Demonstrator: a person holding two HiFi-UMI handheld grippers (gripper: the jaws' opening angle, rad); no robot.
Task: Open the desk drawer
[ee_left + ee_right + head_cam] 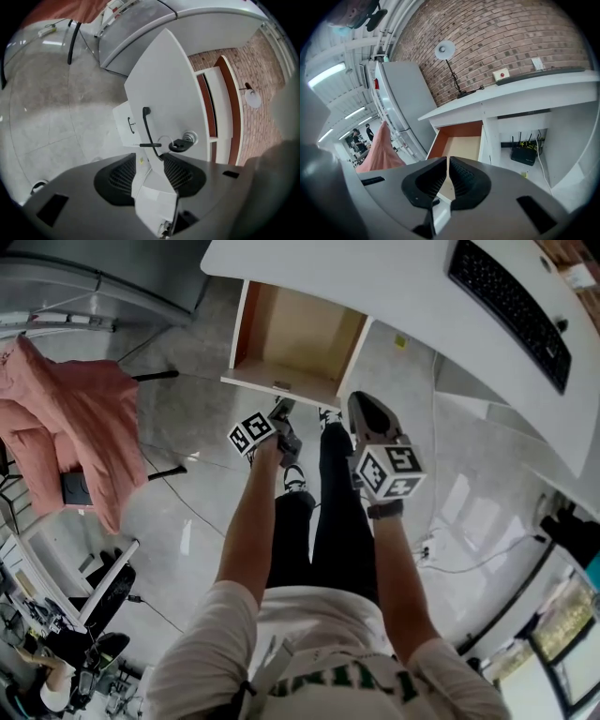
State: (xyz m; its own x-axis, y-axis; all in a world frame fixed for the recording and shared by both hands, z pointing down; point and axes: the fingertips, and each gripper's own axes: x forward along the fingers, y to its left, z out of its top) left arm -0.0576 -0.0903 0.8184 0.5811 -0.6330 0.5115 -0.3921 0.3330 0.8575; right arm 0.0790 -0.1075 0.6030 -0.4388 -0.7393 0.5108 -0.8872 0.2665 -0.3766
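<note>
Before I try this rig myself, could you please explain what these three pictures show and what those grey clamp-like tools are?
No robot here: a person holds a two-jaw gripper in each hand. The head view looks down from a camera on their head at a white desk carrying a keyboard, with the drawer pulled open below. The other two views come from cameras riding on the grippers. The left gripper has its jaws apart around the drawer's black handle, not pressing it. The right gripper is shut and empty.
</note>
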